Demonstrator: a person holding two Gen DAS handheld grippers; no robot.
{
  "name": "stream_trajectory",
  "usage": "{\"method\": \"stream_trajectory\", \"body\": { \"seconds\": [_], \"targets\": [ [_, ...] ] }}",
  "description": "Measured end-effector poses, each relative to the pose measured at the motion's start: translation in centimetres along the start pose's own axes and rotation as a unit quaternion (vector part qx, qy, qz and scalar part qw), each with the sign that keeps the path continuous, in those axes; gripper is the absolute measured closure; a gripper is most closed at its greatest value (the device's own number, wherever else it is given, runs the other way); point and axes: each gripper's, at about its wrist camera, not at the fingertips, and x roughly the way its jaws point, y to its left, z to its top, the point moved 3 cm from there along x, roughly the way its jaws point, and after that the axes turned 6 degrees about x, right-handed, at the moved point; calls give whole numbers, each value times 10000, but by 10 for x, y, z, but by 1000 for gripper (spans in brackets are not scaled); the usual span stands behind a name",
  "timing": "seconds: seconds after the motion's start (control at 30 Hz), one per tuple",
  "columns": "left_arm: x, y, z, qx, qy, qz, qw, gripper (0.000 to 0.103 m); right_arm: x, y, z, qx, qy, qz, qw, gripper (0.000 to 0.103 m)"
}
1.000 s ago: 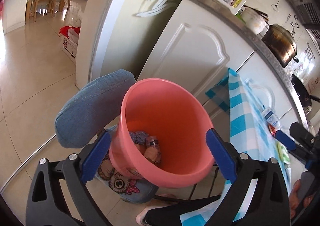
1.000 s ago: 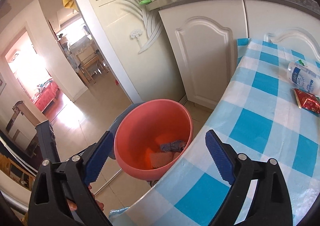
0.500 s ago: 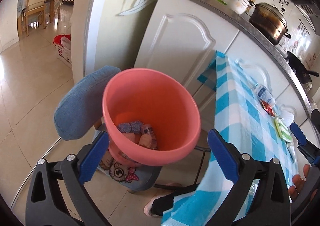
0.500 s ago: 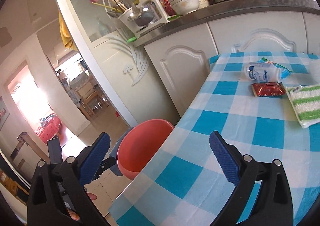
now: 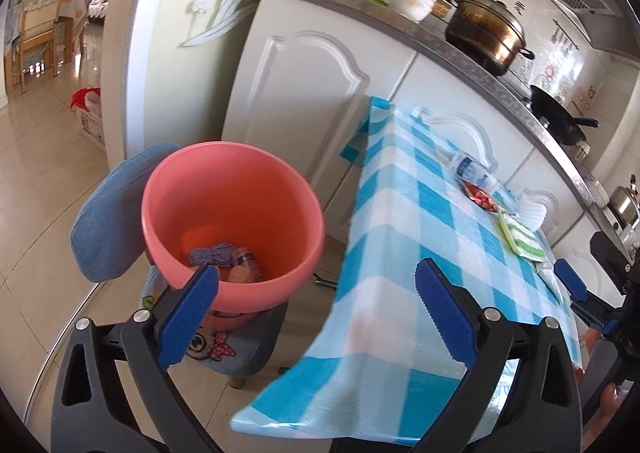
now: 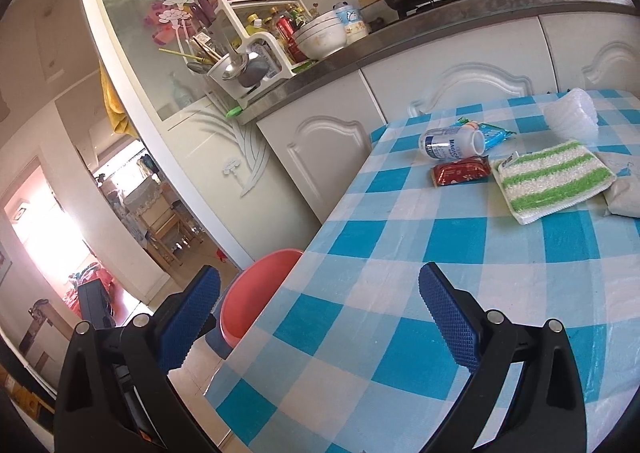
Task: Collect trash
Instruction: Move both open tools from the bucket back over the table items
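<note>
Left gripper (image 5: 316,295) spread wide, nothing held. Right gripper (image 6: 320,311) likewise gaped, bare. Round pink plastic bin (image 5: 232,225) sat left-centre on small blue padded chair (image 5: 108,213), wrappers inside. White plastic bottle (image 6: 452,143), red flat packet (image 6: 460,171), green-striped white cloth (image 6: 554,181) lay upper right on blue-white checked tablecloth (image 6: 440,293). White kitchen cabinets (image 5: 304,93) behind.
</note>
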Motion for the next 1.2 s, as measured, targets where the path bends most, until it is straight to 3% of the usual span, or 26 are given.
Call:
{"method": "stream_trajectory", "body": {
  "seconds": [0.4, 0.83, 1.2],
  "targets": [
    [-12, -50, 1, 454, -67, -341, 9984, 4, -28, -38, -3, 316, -227, -50, 9992, 5],
    [10, -116, -9, 931, 409, -644, 9927, 4, -58, -94, 5, 563, -522, -196, 9969, 5],
    [36, -166, -3, 1267, 790, -785, 9857, 4, -74, -133, 13, 1150, -538, 61, 9919, 5]
  ]
}}
